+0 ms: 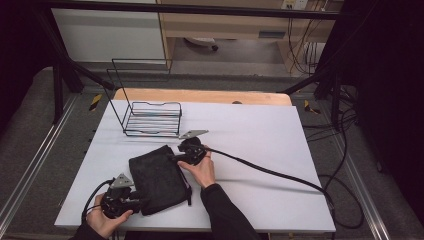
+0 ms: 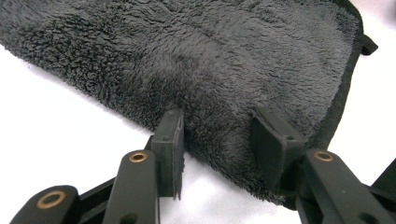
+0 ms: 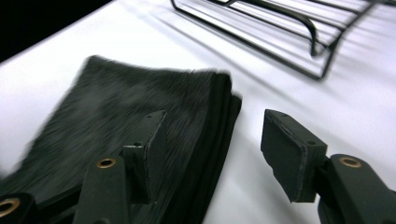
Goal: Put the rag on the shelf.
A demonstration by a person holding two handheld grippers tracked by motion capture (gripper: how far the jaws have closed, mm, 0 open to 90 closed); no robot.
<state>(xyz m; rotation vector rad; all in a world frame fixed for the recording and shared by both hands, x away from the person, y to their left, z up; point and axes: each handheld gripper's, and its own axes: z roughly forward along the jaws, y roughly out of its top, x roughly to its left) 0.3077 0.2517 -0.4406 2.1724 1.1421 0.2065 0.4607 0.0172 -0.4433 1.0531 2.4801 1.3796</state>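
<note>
The folded towel [image 1: 159, 177] lies flat on the table [image 1: 260, 135]. The left gripper [image 2: 219, 140] has its jaws open astride the towel's near edge, probably to pin it. The right gripper [image 3: 212, 154] has open jaws straddling the folded edge, ready to pinch it, with the wire rack [image 3: 280, 32] beyond them.

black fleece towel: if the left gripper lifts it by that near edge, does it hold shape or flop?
Probably flops: the towel is soft pile, folded in layers, so layers may unfold and droop. Likely light. The fuzzy surface should grip the pads, not slip.
</note>
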